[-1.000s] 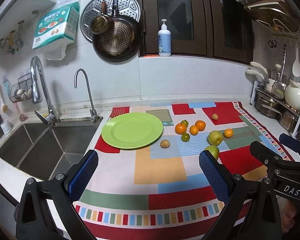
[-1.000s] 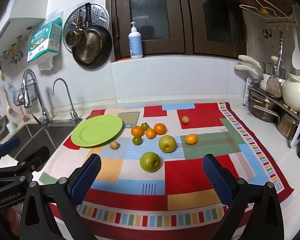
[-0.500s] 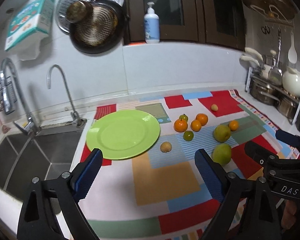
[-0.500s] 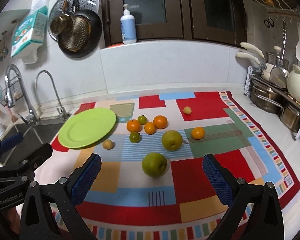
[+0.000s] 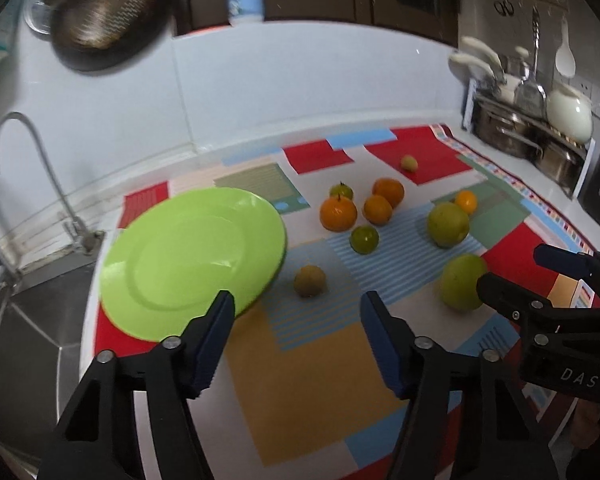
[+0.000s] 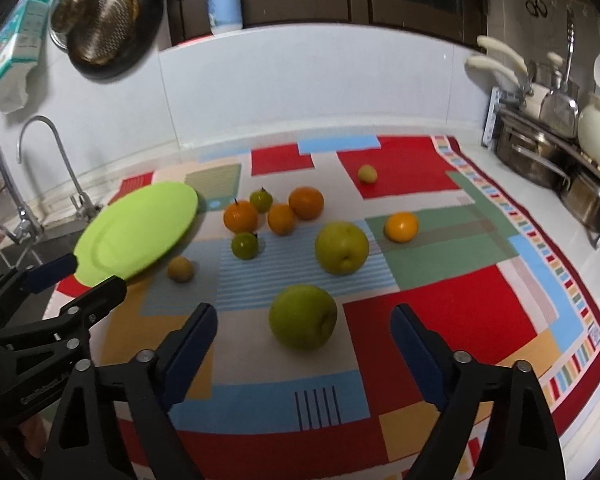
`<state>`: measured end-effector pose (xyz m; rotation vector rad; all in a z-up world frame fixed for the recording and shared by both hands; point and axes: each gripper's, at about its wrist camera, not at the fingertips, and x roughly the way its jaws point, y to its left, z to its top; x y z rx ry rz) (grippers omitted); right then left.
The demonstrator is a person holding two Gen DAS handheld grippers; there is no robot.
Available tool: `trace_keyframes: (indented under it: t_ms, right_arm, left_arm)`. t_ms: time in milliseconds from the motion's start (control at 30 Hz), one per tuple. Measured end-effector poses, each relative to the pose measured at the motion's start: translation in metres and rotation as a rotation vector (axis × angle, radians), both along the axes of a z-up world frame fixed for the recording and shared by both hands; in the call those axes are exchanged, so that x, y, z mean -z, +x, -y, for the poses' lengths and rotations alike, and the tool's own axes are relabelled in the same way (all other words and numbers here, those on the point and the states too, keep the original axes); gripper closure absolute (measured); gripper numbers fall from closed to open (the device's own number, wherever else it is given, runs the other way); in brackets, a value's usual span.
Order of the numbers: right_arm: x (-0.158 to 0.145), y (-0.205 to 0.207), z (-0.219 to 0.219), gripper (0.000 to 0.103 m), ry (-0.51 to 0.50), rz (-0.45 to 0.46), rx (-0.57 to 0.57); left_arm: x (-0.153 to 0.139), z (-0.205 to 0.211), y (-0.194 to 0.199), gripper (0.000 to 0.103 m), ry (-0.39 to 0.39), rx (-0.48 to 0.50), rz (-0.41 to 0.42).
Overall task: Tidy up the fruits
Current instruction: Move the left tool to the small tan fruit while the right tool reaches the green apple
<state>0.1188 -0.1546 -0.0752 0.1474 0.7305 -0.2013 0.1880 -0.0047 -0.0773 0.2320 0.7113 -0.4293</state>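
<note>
Step in hand, as judged: approach, before any first pick. All fruit is lying loose on the mat (image 6: pixel 440 304) covering the table; the plate (image 5: pixel 172 256) is bare.

Left tool (image 5: pixel 296 332): jaws standing wide apart, holding nothing, hanging above the mat just in front of the plate's near rim. The small brown fruit (image 5: pixel 309 281) is lying just beyond the gap between its fingers, beside the plate edge.

Right tool (image 6: pixel 304 348): jaws also spread wide, empty. The near pear (image 6: pixel 302 317) is sitting between and slightly ahead of its fingers, not touching either pad. A second pear (image 6: pixel 341 248) is lying farther back; the oranges (image 6: pixel 284 212) and two small green fruits are clustering behind it, with one orange and one small yellow fruit apart on the right.

Next move, judged: each tool is lining up on its nearest fruit. The right needs lowering until the pads bracket the pear's widest part, then closing gently; round fruit may roll. The left needs a short advance to straddle the brown fruit without knocking the plate rim. Then carrying to the plate.
</note>
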Motion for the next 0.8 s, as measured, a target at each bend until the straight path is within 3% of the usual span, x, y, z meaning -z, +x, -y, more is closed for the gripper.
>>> trace_keyframes:
  t_ms: [167,433,800]
  right_arm:
    - [0.013,0.013,0.003,0.026,0.016,-0.049,0.01]
    - [0.029,0.034,0.009,0.039,0.057,-0.11,0.006]
    - [0.042,0.047,0.007,0.051,0.062,-0.156,-0.005]
  left_arm:
    - [0.016,0.011,0.017,0.053,0.01,0.053,-0.051]
    - [0.038,0.025,0.045,0.061,0.034,0.088,-0.129]
    - [0.052,0.033,0.066,0.069,0.047,0.092,-0.15]
